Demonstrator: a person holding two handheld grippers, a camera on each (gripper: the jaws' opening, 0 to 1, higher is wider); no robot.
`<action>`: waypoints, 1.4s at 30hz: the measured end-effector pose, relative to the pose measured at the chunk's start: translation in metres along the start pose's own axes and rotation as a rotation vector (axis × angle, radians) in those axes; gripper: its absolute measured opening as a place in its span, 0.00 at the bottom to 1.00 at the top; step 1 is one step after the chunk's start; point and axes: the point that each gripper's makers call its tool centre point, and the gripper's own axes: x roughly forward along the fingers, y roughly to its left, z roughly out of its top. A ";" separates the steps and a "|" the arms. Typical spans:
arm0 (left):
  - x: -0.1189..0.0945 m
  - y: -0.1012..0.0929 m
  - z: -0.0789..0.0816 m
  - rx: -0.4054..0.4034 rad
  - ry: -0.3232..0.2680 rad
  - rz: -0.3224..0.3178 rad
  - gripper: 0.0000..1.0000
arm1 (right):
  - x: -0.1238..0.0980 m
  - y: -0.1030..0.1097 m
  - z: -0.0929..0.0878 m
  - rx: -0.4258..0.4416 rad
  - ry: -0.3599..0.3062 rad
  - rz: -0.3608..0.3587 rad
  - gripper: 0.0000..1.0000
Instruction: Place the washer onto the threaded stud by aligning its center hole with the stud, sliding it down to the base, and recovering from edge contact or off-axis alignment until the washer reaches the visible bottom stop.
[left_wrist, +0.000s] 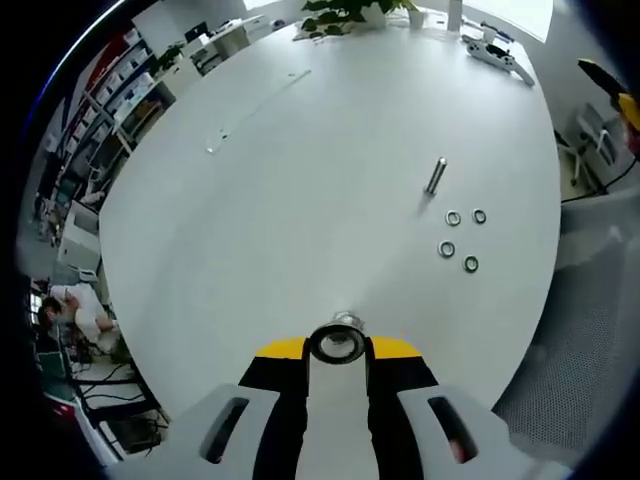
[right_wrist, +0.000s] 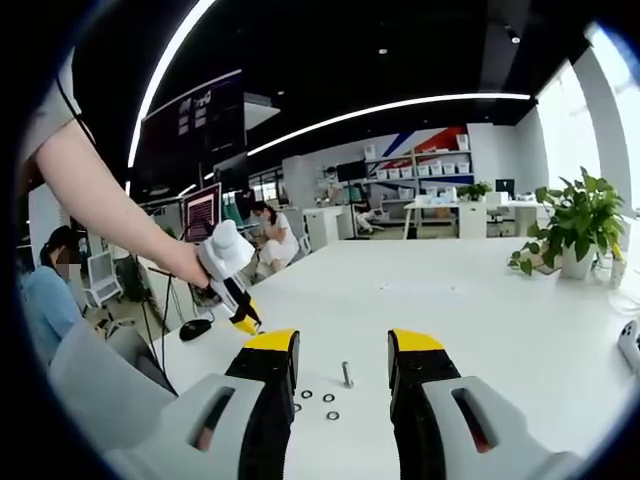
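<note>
Step in hand: carrying. Left tool (left_wrist: 337, 345) is clamped on a washer (left_wrist: 336, 344), held above the bench (left_wrist: 300, 200), well apart from the stud (left_wrist: 436, 175). Right tool (right_wrist: 342, 350) stands apart, empty. Four washers (left_wrist: 461, 240) lie near the stud. Next move calls for centring the hole over the stud.

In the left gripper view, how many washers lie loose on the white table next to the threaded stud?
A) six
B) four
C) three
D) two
B: four small washers lie flat in a loose cluster on the table, beside the upright threaded stud; one more washer sits between the left gripper's tips.
</note>
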 end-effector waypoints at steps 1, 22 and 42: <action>0.001 0.000 0.001 0.003 0.001 0.003 0.19 | 0.000 0.000 0.000 -0.002 0.001 0.001 0.38; 0.013 0.000 -0.001 0.055 0.066 0.007 0.19 | -0.001 -0.001 0.000 0.006 -0.002 -0.001 0.38; 0.021 -0.002 -0.004 0.052 0.095 0.008 0.20 | -0.002 -0.001 -0.001 0.005 0.001 -0.001 0.38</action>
